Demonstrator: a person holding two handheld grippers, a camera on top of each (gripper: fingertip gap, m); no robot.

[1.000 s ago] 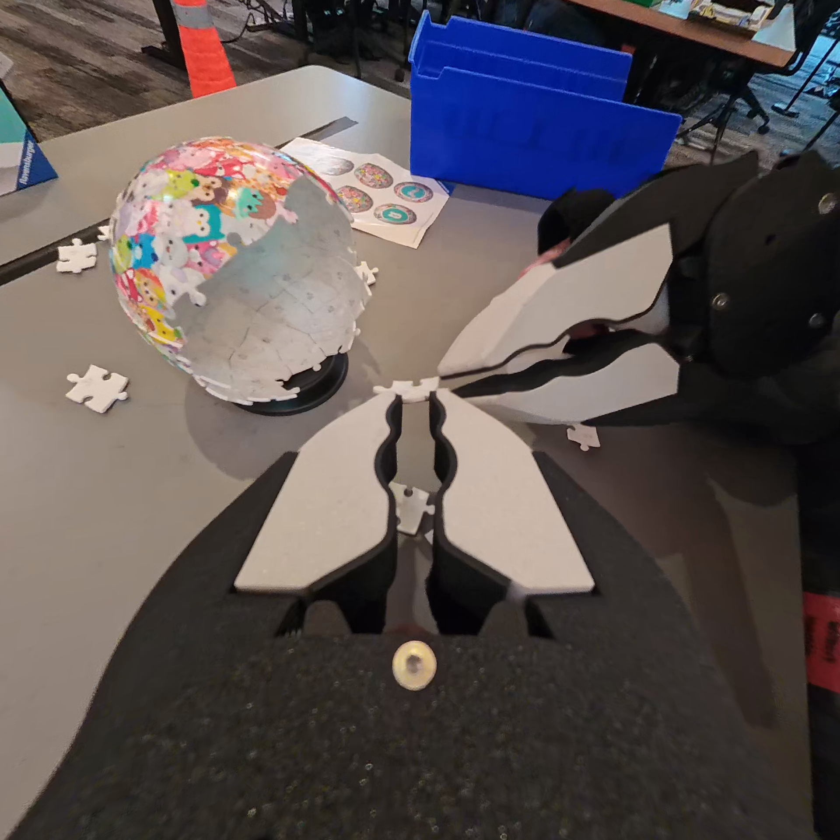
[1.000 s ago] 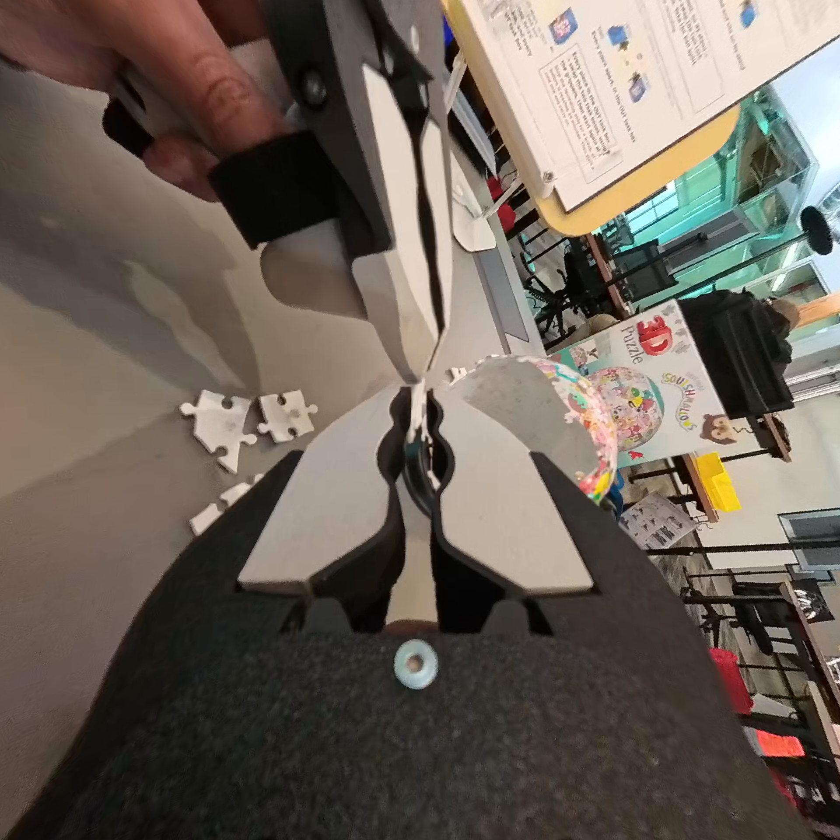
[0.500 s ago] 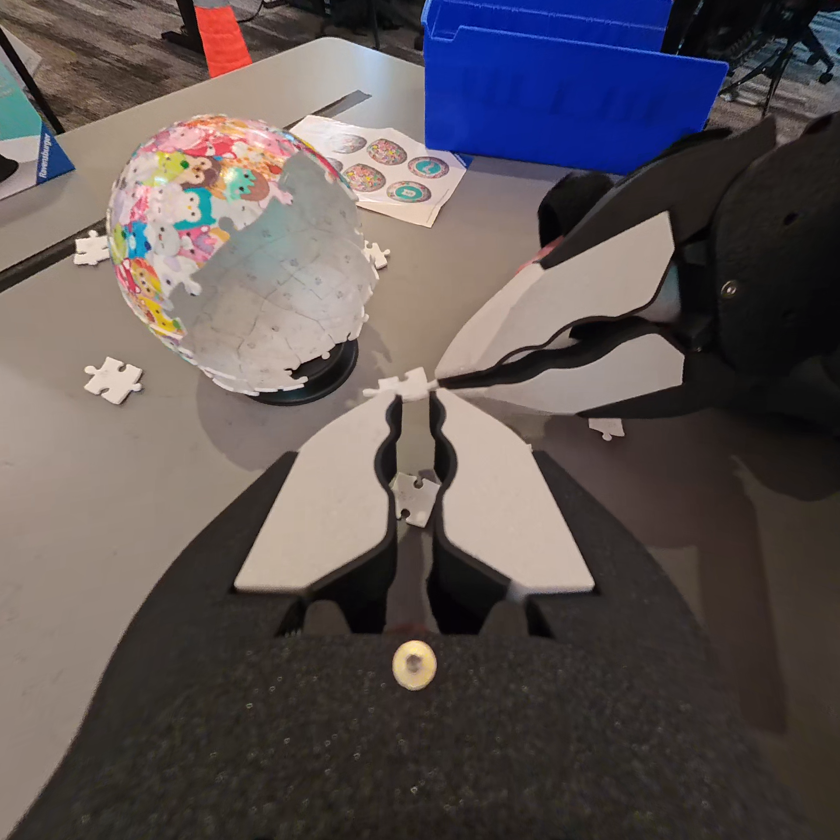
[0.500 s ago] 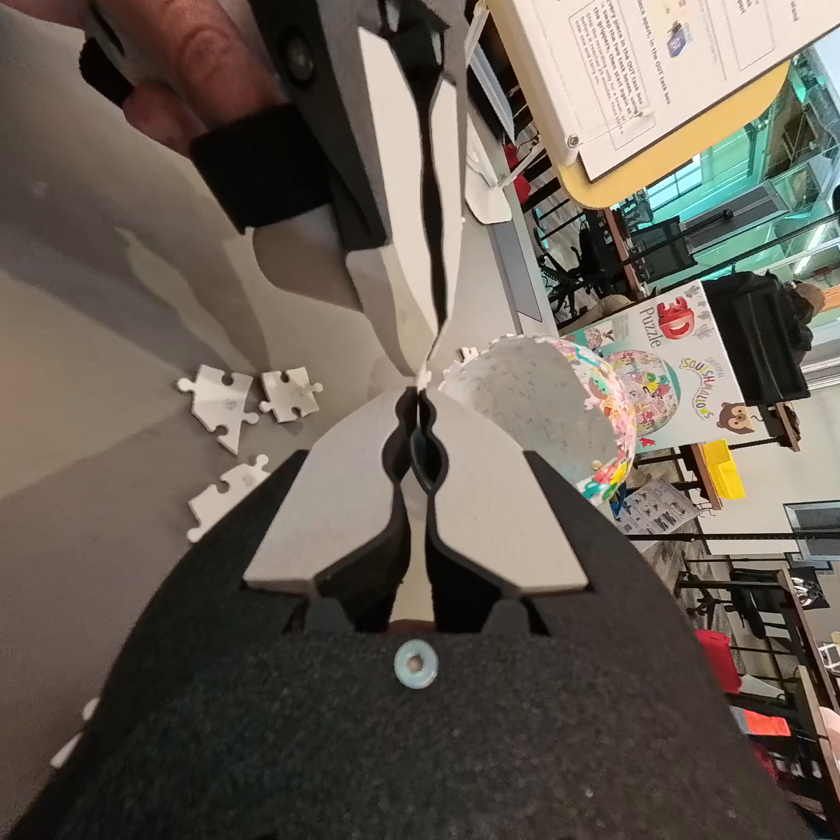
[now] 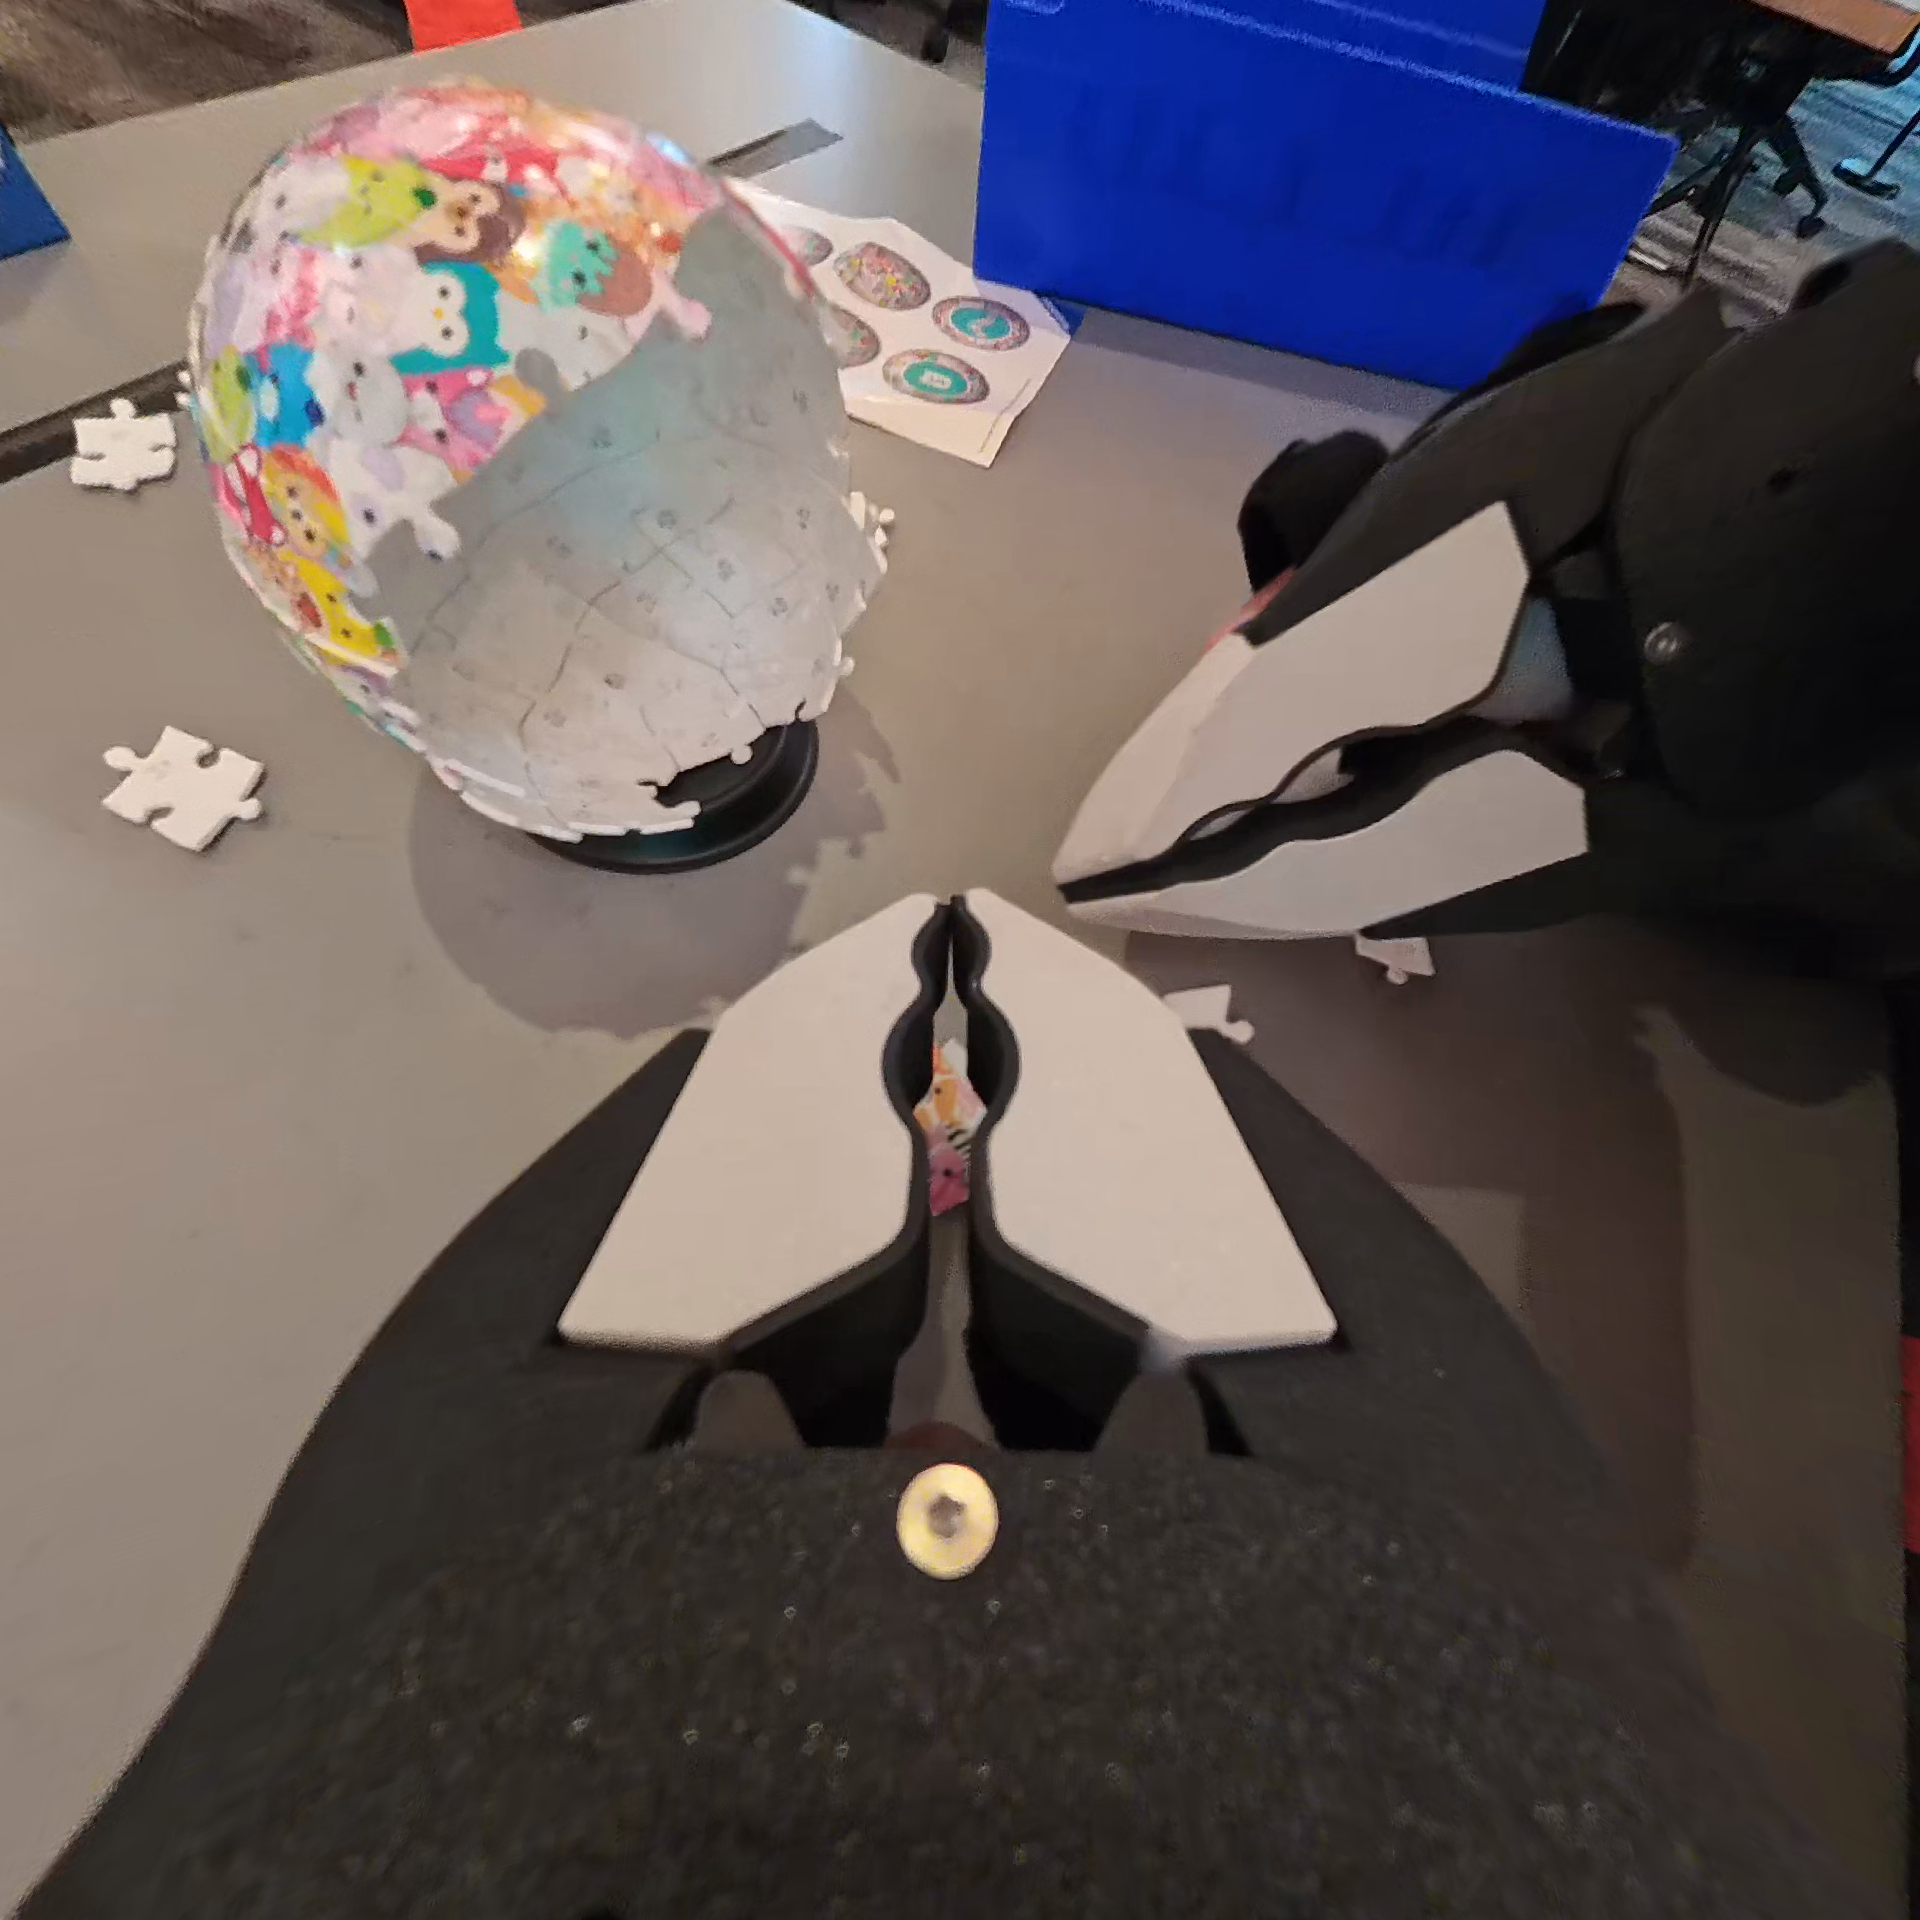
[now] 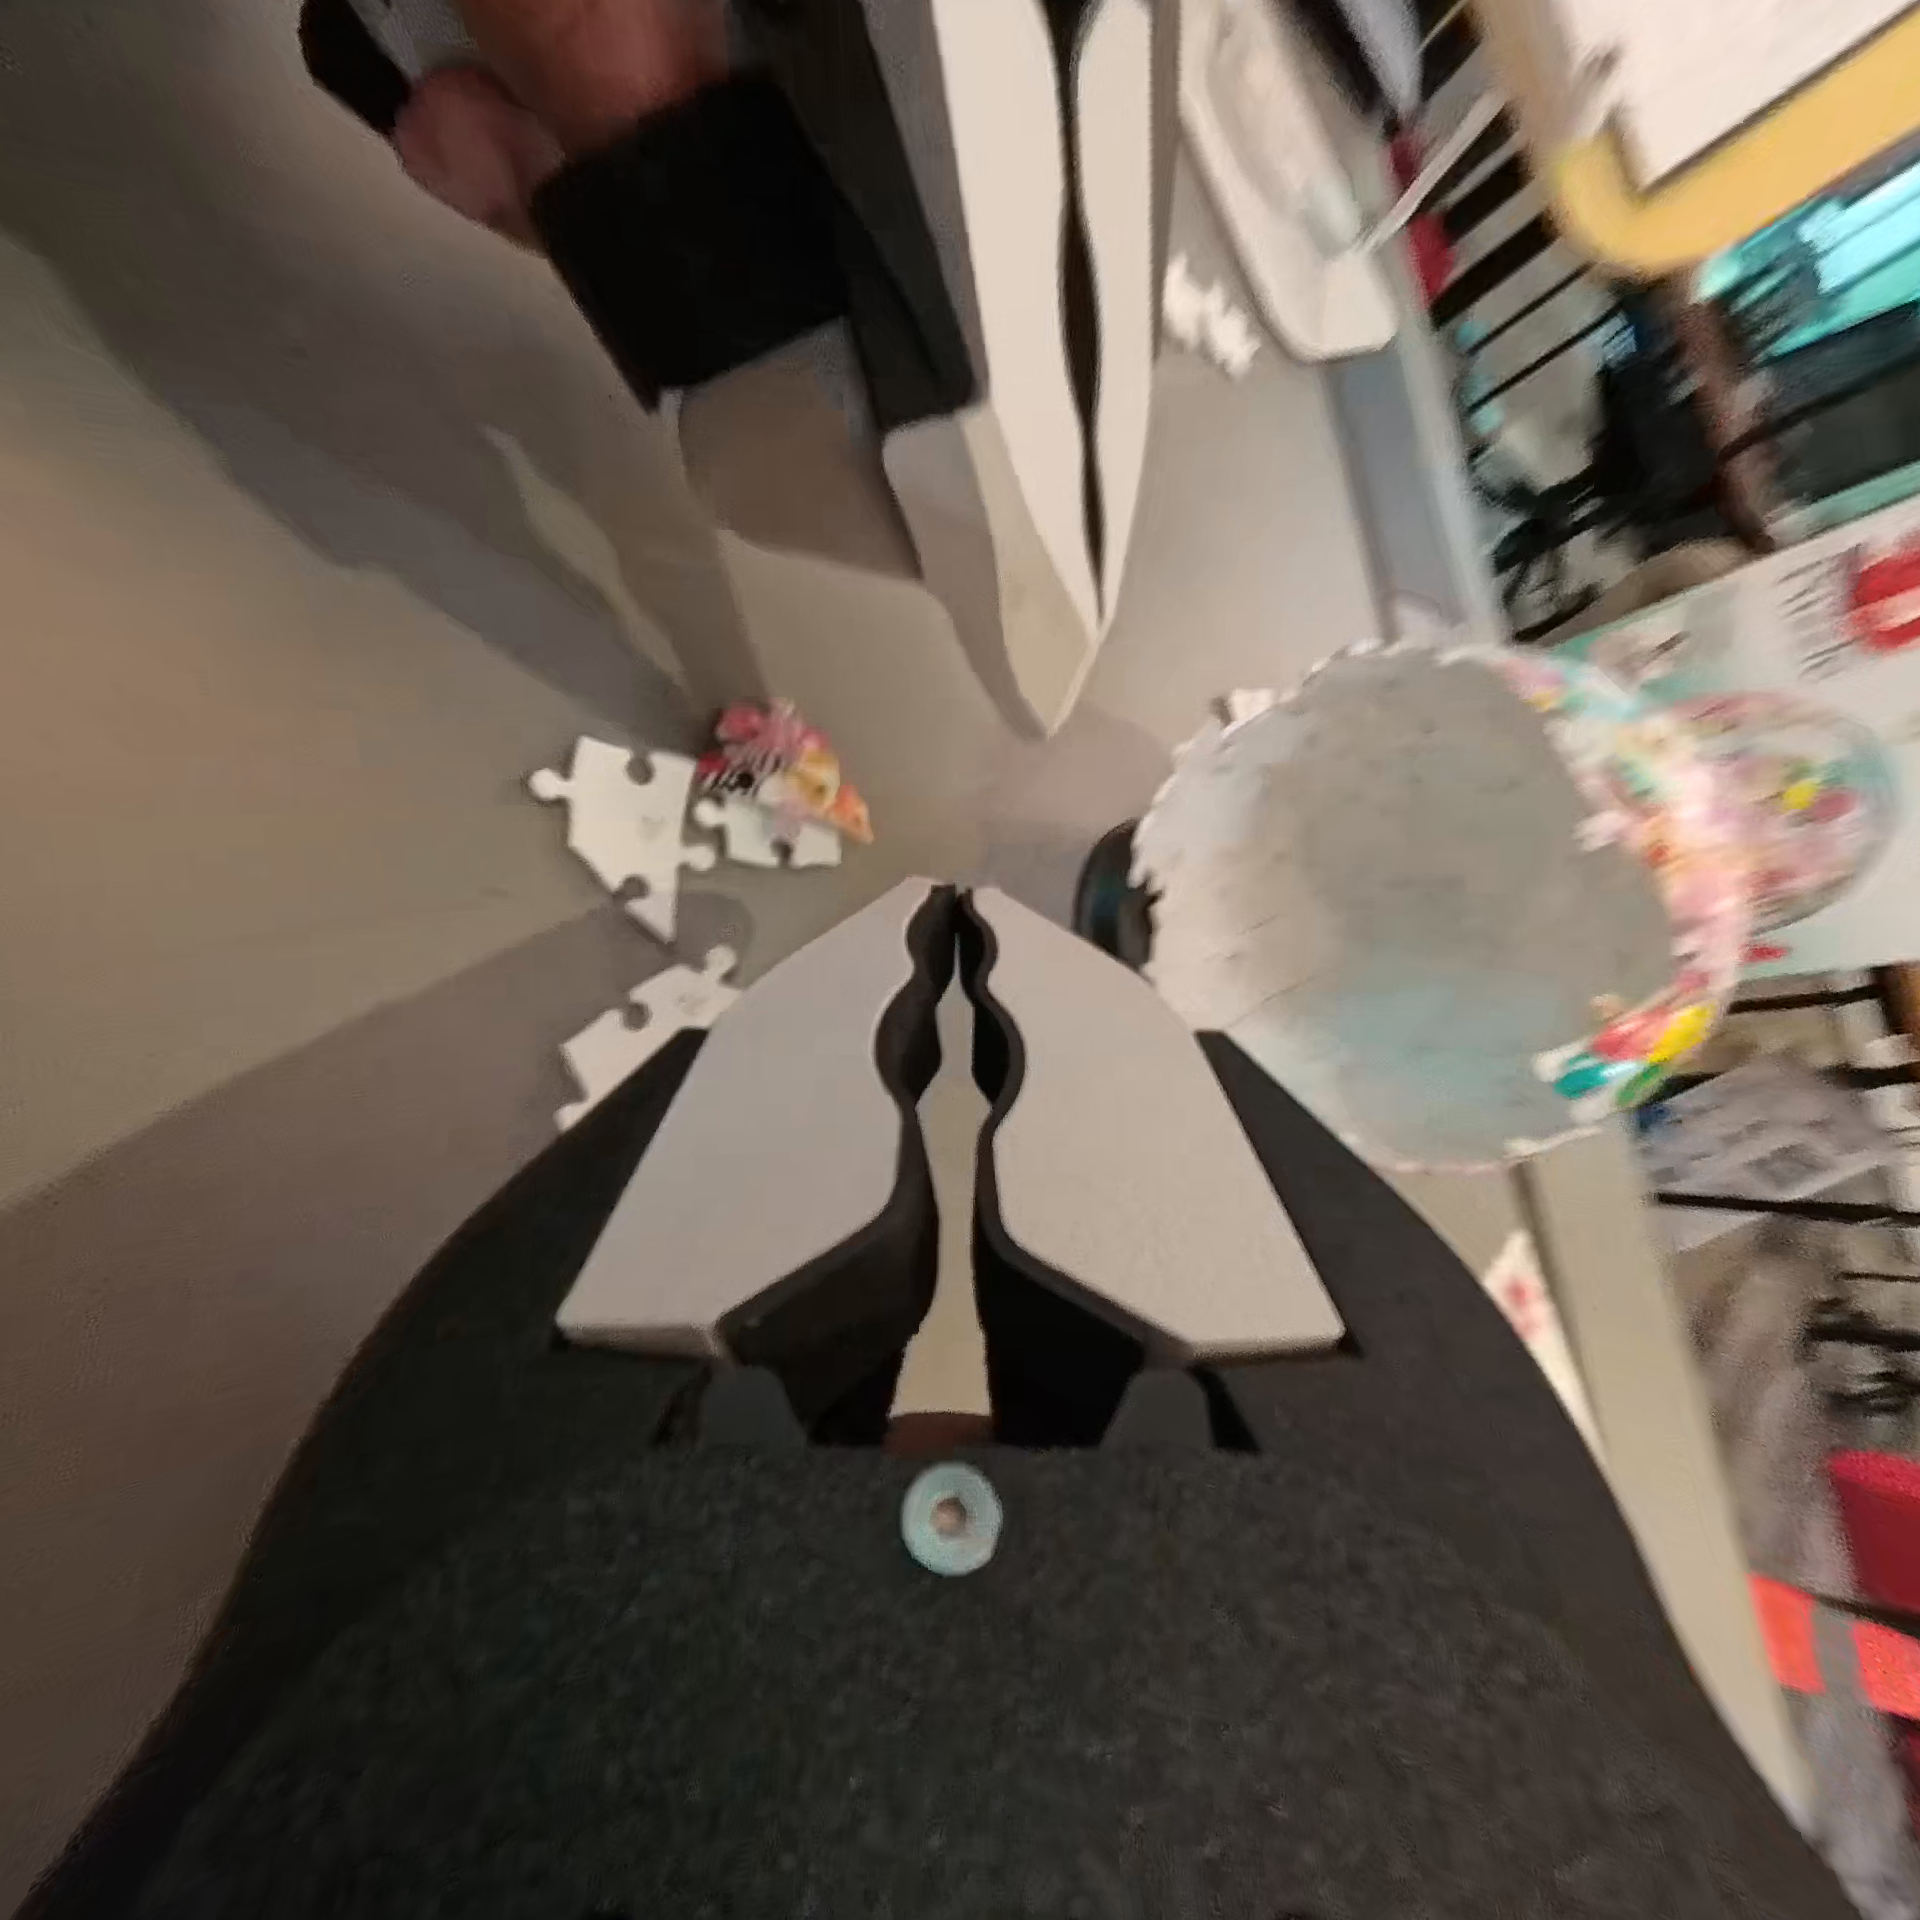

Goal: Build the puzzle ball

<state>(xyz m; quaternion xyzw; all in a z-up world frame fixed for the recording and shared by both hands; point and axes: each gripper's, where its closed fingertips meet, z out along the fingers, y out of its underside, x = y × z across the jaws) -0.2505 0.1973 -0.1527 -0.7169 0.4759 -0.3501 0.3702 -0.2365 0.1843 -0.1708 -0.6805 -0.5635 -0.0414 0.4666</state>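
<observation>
Puzzle ball (image 5: 520,499) on black stand (image 5: 717,800), open gap turned toward both grippers

Ahead-left of left gripper (image 5: 953,914), jaws closed, empty; colourful piece (image 5: 951,1122) lying on tabletop (image 5: 260,1091) beneath; right gripper (image 6: 956,902) equally near, jaws pinched together, nothing between

surface: grey table (image 5: 260,1091) | black ball stand (image 5: 717,805) | loose white puzzle pieces (image 5: 182,774) left of it, more (image 6: 623,831) by the grippers, one colourful piece (image 6: 790,774) face up | sticker sheet (image 5: 935,353) | blue bin (image 5: 1299,197) at the far edge
</observation>
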